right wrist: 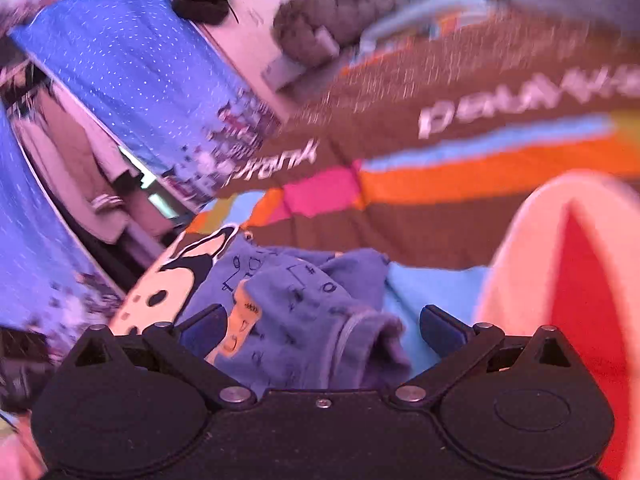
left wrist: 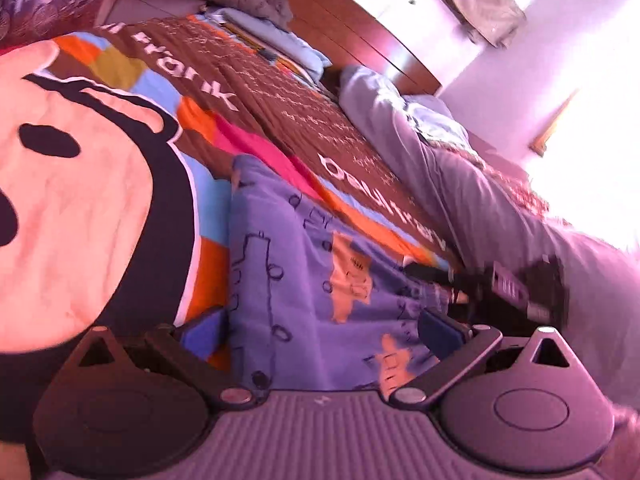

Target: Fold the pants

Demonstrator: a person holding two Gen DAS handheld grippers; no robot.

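The pants (left wrist: 304, 280) are small, blue-purple, printed with dark line drawings and orange patches. They lie on a colourful cartoon bedspread (left wrist: 80, 184). In the left wrist view they spread flat between my left gripper's blue pads (left wrist: 200, 332); my left gripper (left wrist: 320, 332) is open just above them. The right gripper (left wrist: 500, 284) shows at the pants' far right edge, blurred. In the right wrist view the pants (right wrist: 304, 300) are bunched, with a cuff or waistband (right wrist: 372, 344) between the open pads of my right gripper (right wrist: 320, 328).
The bedspread (right wrist: 440, 200) covers the bed. A grey duvet (left wrist: 460, 176) and pillows (left wrist: 280, 44) lie along the wooden headboard (left wrist: 360, 28). Blue dotted curtains (right wrist: 120, 64) and hanging clothes (right wrist: 80, 152) stand beside the bed.
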